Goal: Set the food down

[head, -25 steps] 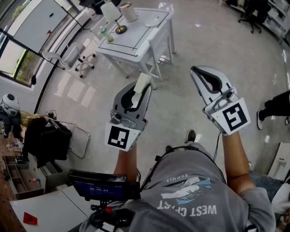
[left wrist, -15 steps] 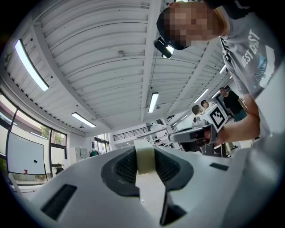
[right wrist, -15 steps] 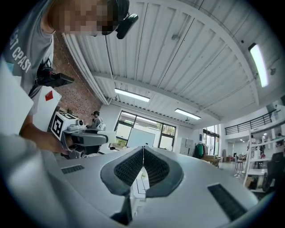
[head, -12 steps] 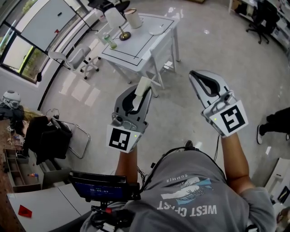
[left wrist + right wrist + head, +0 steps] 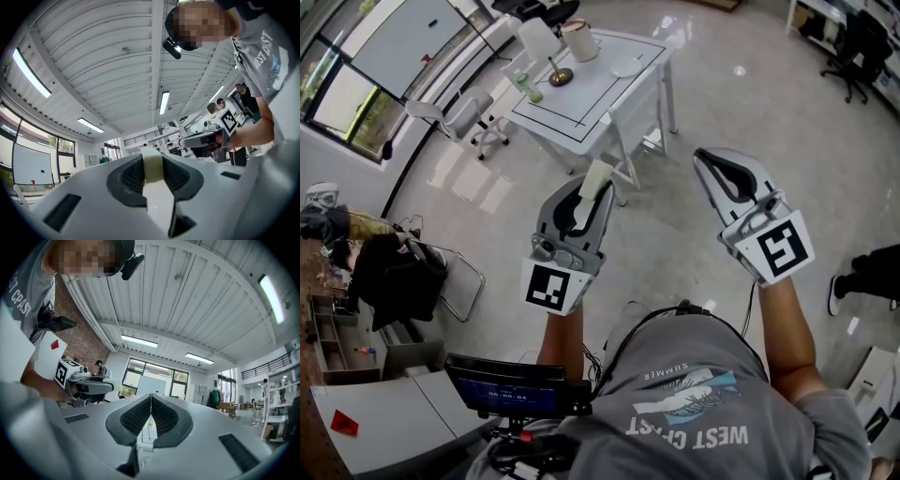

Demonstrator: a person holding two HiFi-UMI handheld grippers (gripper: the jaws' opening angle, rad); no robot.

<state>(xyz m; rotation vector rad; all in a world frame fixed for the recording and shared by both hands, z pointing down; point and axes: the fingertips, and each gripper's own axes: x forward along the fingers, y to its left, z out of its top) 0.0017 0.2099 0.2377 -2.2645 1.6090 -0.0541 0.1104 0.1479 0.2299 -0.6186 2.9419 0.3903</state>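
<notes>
A pale cream slab of food (image 5: 596, 177) sticks out from between the jaws of my left gripper (image 5: 589, 190), which is shut on it and held out in front of the person's chest. In the left gripper view the food (image 5: 152, 165) stands upright between the dark pads of the left gripper (image 5: 153, 177). My right gripper (image 5: 707, 157) hangs level to the right, shut with nothing in it. In its own view the right gripper (image 5: 150, 404) has its pads meeting in a thin line. A white table (image 5: 598, 92) stands ahead on the glossy floor.
On the table are a lamp (image 5: 541, 45), a pale cylinder (image 5: 579, 40), a plate (image 5: 628, 67) and a green bottle (image 5: 525, 84). A white chair (image 5: 630, 114) is tucked at its near side, an office chair (image 5: 459, 117) stands left. A folding chair with dark clothes (image 5: 403, 279) is nearer left.
The person has walked on across the floor and the surroundings have shifted in view. Both grippers keep their pose, the left still closed on the food.
</notes>
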